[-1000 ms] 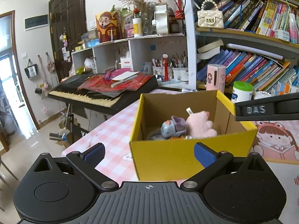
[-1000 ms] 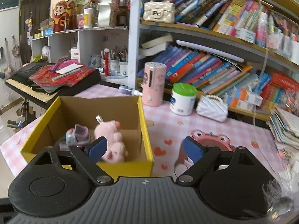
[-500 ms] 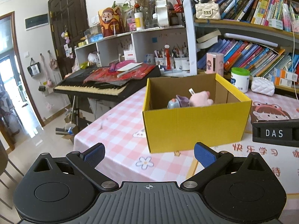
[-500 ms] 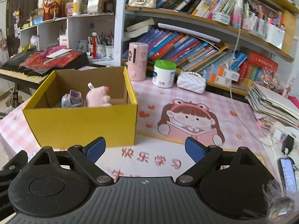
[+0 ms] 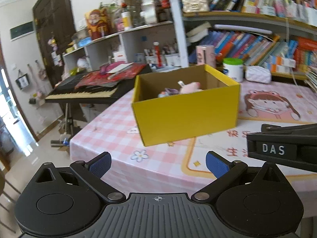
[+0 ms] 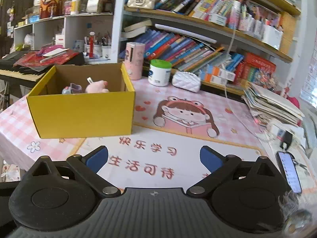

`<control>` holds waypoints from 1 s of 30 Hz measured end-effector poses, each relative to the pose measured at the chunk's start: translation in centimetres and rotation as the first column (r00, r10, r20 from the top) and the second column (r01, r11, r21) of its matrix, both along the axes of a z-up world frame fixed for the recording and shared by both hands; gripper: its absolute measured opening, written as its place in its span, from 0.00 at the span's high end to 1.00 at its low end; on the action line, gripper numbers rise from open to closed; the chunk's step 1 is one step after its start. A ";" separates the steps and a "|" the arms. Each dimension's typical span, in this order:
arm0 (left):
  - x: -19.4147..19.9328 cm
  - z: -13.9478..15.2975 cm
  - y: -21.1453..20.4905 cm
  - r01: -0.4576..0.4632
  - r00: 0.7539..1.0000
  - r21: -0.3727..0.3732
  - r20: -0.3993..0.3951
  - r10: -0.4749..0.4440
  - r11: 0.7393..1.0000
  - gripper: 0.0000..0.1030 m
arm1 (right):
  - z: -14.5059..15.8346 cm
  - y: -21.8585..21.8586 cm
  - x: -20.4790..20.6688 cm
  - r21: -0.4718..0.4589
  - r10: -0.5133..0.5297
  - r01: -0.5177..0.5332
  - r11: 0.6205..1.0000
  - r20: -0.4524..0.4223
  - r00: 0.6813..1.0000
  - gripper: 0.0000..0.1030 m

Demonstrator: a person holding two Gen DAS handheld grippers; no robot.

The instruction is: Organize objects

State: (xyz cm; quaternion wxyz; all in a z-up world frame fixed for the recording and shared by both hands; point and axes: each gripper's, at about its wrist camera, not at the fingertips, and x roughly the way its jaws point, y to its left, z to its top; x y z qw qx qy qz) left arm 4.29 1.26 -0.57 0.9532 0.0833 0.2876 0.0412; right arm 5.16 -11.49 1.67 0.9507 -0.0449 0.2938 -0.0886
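A yellow cardboard box stands on the pink checked table. Inside it lie a pink plush pig and a small purple and blue toy. My left gripper is open and empty, held back near the table's front left edge, well short of the box. My right gripper is open and empty over the printed mat, to the right of the box. The right gripper's black body shows at the right of the left wrist view.
A pink cylinder, a green-lidded white jar and a white quilted purse stand behind the box by the bookshelf. A paper stack and a phone lie at the right. A keyboard stands left of the table.
Both grippers have pulled back from the box, which now looks smaller and farther away. Both stay open and empty. The box and its contents have not moved.
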 end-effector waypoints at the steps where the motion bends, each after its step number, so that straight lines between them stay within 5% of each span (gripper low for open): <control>1: -0.2 -0.1 -0.2 0.012 1.000 0.001 0.000 -0.012 1.000 0.01 | -0.1 -0.1 -0.3 -0.001 -0.008 0.008 1.000 -0.002 1.000 0.02; 30: -1.1 -0.3 -5.1 0.128 0.991 -0.006 -0.038 -0.128 0.992 0.00 | -0.8 -4.9 -2.8 0.004 -0.137 0.137 0.991 -0.021 0.990 0.00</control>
